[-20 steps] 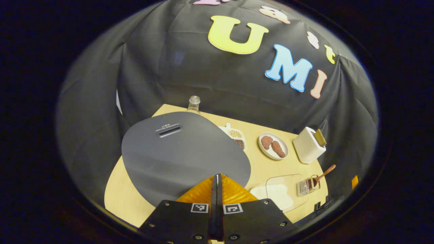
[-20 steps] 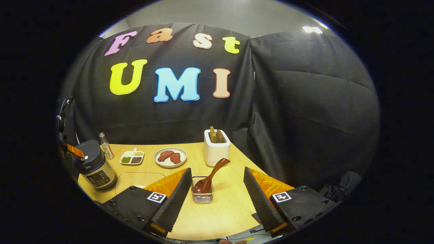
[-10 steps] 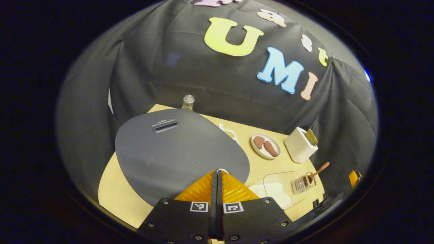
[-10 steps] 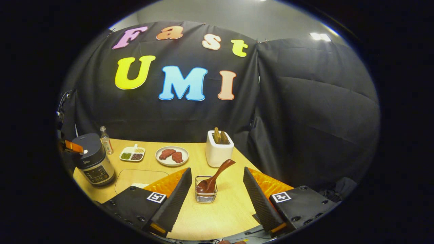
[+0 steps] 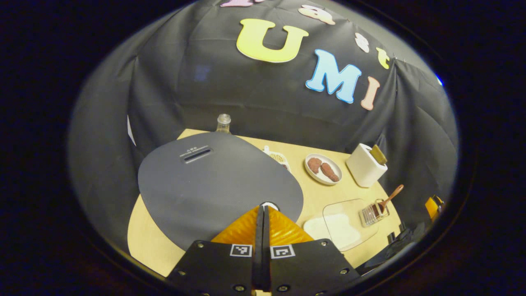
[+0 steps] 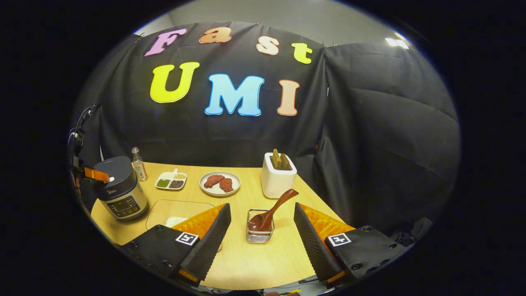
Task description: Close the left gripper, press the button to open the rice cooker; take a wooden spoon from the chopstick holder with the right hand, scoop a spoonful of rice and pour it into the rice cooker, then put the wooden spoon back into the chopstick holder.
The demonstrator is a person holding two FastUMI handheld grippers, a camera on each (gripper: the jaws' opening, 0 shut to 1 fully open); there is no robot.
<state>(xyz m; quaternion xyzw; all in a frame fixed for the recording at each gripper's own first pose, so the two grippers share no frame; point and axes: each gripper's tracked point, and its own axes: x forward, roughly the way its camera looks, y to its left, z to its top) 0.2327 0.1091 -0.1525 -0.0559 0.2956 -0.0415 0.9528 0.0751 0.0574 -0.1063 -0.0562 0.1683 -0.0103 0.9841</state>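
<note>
The rice cooker (image 6: 119, 191) stands at the table's left with its dark lid (image 5: 213, 181) down. My left gripper (image 5: 263, 209) is shut with nothing between its fingers; its tips rest at the lid's front edge, right by the round white button (image 5: 269, 204). That left gripper (image 6: 96, 174) also appears over the cooker's rim. The wooden spoon (image 6: 273, 209) leans in the wire chopstick holder (image 6: 259, 234), handle up to the right. My right gripper (image 6: 261, 210) is open, and the holder sits just beyond the gap between its fingers. White rice (image 5: 324, 228) lies in a clear tray (image 6: 181, 207).
Along the back of the wooden table (image 6: 263, 263) are a small glass bottle (image 6: 139, 164), a divided dish of beans (image 6: 170, 181), a plate of meat (image 6: 220, 183) and a white toaster (image 6: 279, 177) holding bread. Black cloth closes in the back and right.
The left gripper has shifted slightly, so the white button now shows past its tips; the lid stays down. The right gripper has drifted, and the spoon holder now sits more centred between its fingers.
</note>
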